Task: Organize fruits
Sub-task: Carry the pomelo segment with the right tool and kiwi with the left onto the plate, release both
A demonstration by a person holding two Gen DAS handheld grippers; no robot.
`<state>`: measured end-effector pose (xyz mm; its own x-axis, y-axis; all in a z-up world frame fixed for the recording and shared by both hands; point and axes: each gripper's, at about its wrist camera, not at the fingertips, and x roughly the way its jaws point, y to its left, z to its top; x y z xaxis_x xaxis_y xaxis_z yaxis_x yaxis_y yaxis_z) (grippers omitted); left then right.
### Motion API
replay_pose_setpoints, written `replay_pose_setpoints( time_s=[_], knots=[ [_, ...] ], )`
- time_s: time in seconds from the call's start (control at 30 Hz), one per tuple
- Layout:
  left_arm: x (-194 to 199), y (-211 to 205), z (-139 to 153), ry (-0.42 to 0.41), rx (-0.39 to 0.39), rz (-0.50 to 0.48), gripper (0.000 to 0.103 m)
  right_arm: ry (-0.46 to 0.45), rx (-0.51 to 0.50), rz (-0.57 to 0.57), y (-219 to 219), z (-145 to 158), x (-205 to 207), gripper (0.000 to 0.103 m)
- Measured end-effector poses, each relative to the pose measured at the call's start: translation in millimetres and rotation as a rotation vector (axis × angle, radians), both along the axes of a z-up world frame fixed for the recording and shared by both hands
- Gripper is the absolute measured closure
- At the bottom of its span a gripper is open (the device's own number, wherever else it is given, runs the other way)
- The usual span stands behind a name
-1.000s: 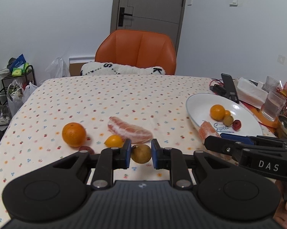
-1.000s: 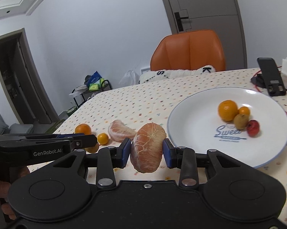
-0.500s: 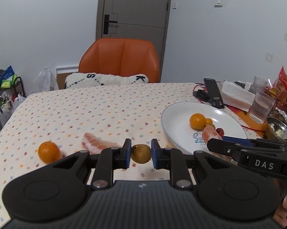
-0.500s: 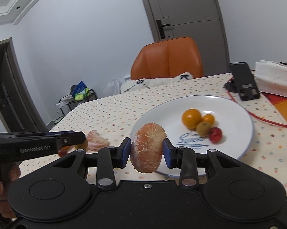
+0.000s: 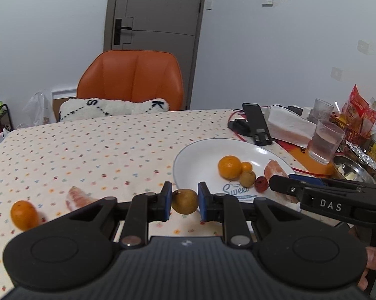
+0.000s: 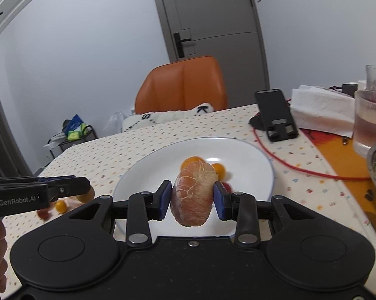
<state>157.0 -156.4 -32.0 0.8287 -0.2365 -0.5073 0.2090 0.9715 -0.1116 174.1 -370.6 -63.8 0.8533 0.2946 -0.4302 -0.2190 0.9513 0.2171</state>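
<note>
Left wrist view. My left gripper [image 5: 185, 201]: jaws clenched on a small brown-green round fruit [image 5: 185, 201], held above the worktop [image 5: 88, 145] just short of the near rim of the white plate [image 5: 195, 160]. On the plate I count one orange [image 5: 229, 167], a smaller orange fruit [image 5: 246, 167] touching it, a brown-green fruit [image 5: 247, 178] in front of those, and a small red fruit [image 5: 261, 184] beside that. My right gripper [image 5: 279, 187] reaches in from the right over the plate, a peeled pomelo segment [image 5: 274, 168] showing above its tip. Off the plate, on the dotted cloth to the left: a loose orange [image 5: 23, 215] and a pomelo piece [image 5: 76, 198], near each other but apart. Far edge of the worktop: a black phone stand [image 5: 256, 122], folded tissue [image 5: 288, 125], a water glass [image 5: 325, 141]. An orange chair [image 5: 130, 82] stands behind.

Right wrist view. My right gripper [image 6: 192, 197]: jaws grasping the peeled pomelo segment [image 6: 192, 197], upright, held over the near half of the white plate [image 6: 150, 172]. The orange [image 6: 189, 161] and the smaller orange fruit [image 6: 218, 168] are partly hidden behind it. My left gripper [image 6: 70, 190] enters from the left beyond the plate rim; I cannot tell its jaws in this view. A small yellow-orange fruit [image 6: 60, 205] and a red one [image 6: 43, 213] lie blurred on the cloth beneath it.
</note>
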Motion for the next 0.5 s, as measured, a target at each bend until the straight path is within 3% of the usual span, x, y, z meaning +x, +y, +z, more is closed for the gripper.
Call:
replay_pose_setpoints(
  time_s=[0.2, 0.33, 0.5],
  knots=[
    [13.7, -11.0, -1.1, 0.007, 0.003, -0.014, 0.083, 0.004, 0.019, -0.01, -4.8, -0.8, 5.1, 0.067],
    [22.7, -21.3, -4.0, 0.017, 0.001, -0.029, 0.083, -0.013, 0.01, -0.018, -9.1, 1.3, 2.2, 0.051],
    [27.7, -32.7, -8.4, 0.022, 0.005, -0.04, 0.083, -0.001, 0.03, -0.021, -20.7, -1.1, -0.1, 0.051]
  ],
)
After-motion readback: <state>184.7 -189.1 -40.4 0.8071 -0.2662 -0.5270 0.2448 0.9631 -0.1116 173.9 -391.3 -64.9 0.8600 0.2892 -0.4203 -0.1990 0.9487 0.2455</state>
